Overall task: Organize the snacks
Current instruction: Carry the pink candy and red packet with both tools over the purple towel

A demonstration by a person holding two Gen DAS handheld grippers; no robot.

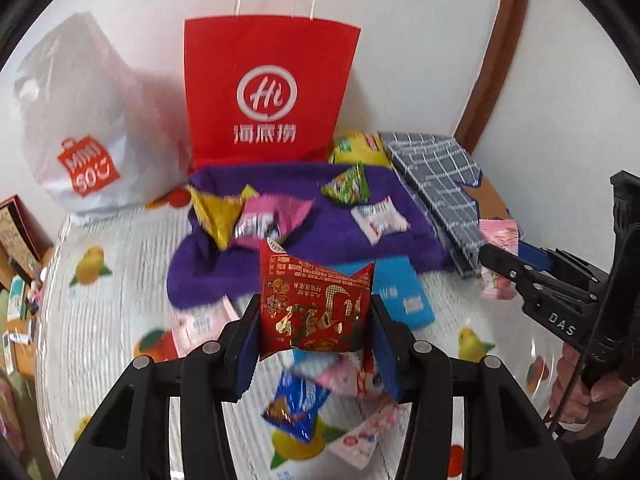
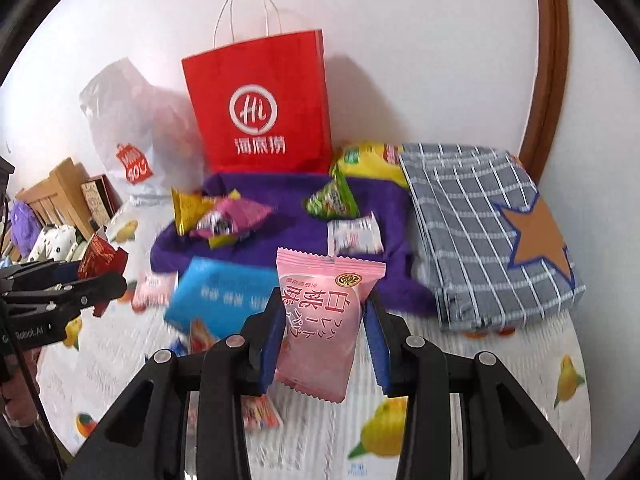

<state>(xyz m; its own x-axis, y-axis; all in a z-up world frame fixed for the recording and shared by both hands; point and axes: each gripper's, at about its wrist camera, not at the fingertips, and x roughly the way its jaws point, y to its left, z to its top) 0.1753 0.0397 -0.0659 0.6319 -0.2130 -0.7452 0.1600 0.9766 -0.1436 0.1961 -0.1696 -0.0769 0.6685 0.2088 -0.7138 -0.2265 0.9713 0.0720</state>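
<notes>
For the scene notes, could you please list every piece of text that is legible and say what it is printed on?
"Hi" and "海底捞": red paper bag.
"MINISO": white plastic bag, on its orange tag.
"白桃": pink snack packet held in the right gripper.
"DAS": right gripper body, seen from the left wrist view.
"Robot.AI": left gripper body, partly cut off.
Red snack packet in the left gripper, blue box: print too blurred.

A: left gripper [image 1: 316, 320] low centre of its own view, jaws clamped on a red packet [image 1: 314, 304].

B: yep, and the right gripper [image 2: 324, 332] is pinching a pink packet [image 2: 326, 316], tilted down too.
</notes>
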